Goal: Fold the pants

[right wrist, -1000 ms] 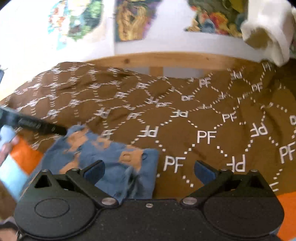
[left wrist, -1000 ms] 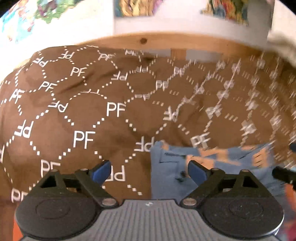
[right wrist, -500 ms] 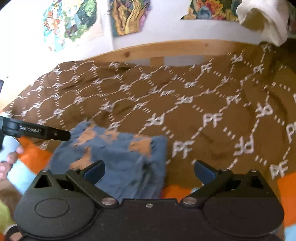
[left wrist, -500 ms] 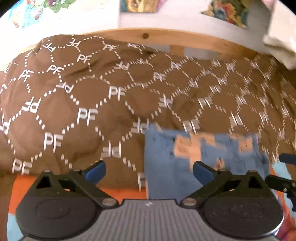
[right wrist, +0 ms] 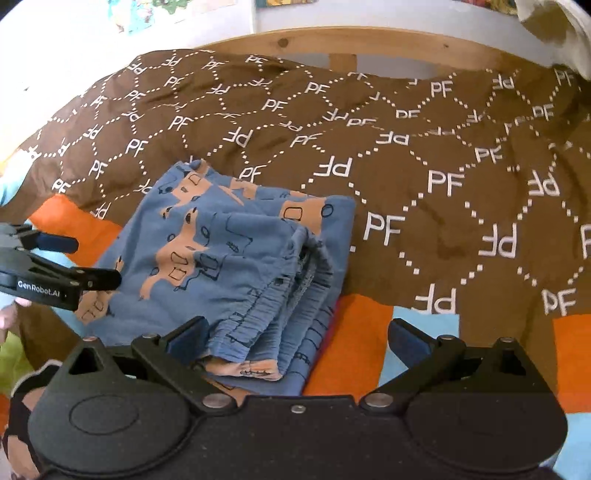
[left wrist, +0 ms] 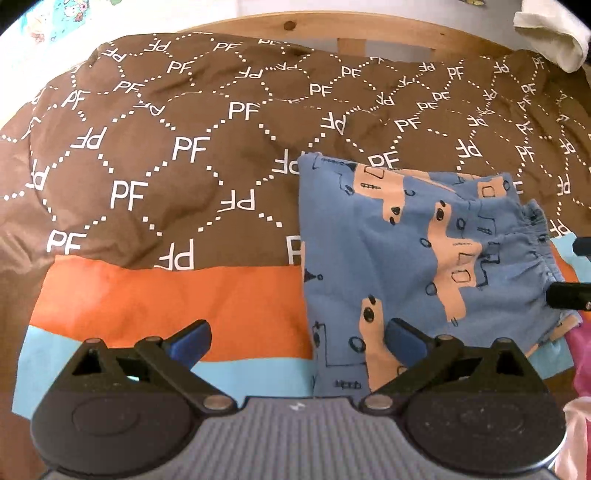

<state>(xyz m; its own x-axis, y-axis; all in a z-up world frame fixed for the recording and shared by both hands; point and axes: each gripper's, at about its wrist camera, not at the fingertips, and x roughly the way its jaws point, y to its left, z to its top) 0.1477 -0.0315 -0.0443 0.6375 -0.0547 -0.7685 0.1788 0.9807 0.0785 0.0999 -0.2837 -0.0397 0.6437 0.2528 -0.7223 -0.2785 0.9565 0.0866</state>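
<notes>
The pants (left wrist: 424, 251) are blue with peach shapes and lie folded in a thick square on the bed, with the elastic waistband on the right side. My left gripper (left wrist: 295, 338) is open at their lower left corner, and its right fingertip hovers over the cloth. In the right wrist view the pants (right wrist: 240, 251) show stacked layers at the near edge. My right gripper (right wrist: 297, 338) is open, with that layered edge lying loose beside its left finger. The left gripper (right wrist: 86, 260) reaches in from the left edge, open too. Nothing is gripped.
A brown quilt (left wrist: 192, 155) printed with PF covers the bed behind the pants. An orange and light blue sheet (left wrist: 166, 299) lies in front. A wooden rail (right wrist: 369, 40) runs along the back. White cloth (left wrist: 550, 33) hangs at the top right, pink cloth (left wrist: 581, 354) lies at the right.
Both views have drawn back toward the near side of the bed, so the orange and blue sheet now shows. The pants lie in full view, let go. The left jaws spread slightly wider.
</notes>
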